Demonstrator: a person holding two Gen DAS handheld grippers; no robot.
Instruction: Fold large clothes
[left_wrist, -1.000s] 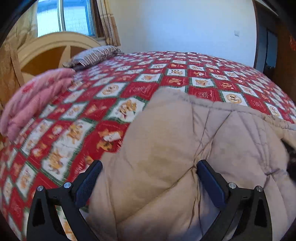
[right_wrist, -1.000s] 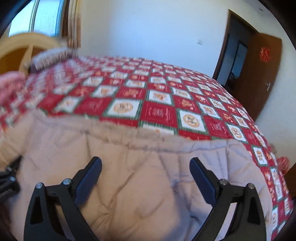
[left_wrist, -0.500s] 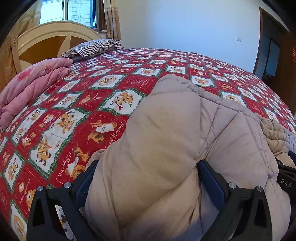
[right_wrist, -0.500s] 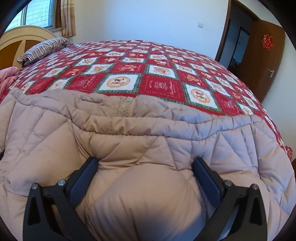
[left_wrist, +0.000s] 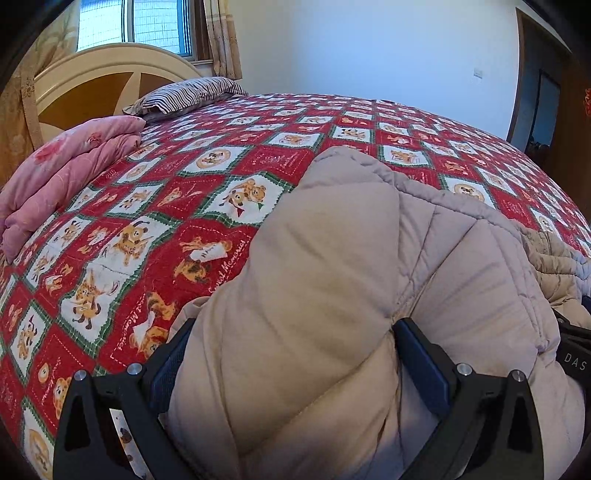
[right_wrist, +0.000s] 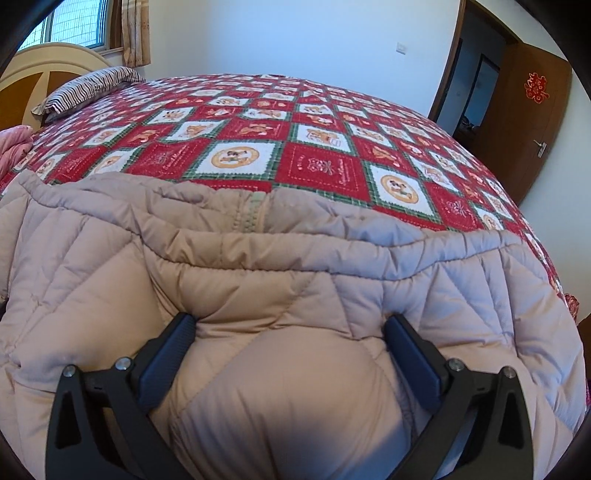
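A large beige quilted down jacket (left_wrist: 332, 266) lies on the bed, seen also in the right wrist view (right_wrist: 258, 266). My left gripper (left_wrist: 291, 343) has its jaws wide apart with a thick fold of the jacket bulging between the fingers (left_wrist: 421, 358). My right gripper (right_wrist: 288, 336) also stands wide, with puffy jacket fabric filling the gap between its fingers (right_wrist: 410, 350). The jacket's hem and zipper end (right_wrist: 251, 214) face the far side of the bed. The right gripper's body (left_wrist: 572, 354) shows at the right edge of the left wrist view.
The bed is covered by a red and white patterned quilt (left_wrist: 207, 206), also in the right wrist view (right_wrist: 314, 147). A folded pink blanket (left_wrist: 62, 177) and a striped pillow (left_wrist: 188, 92) lie by the headboard (left_wrist: 88, 88). A brown door (right_wrist: 532, 122) stands at right.
Both grippers came down and forward onto the jacket; the fabric now bulges up between the fingers of each. The jacket lies flatter and more spread on the bed.
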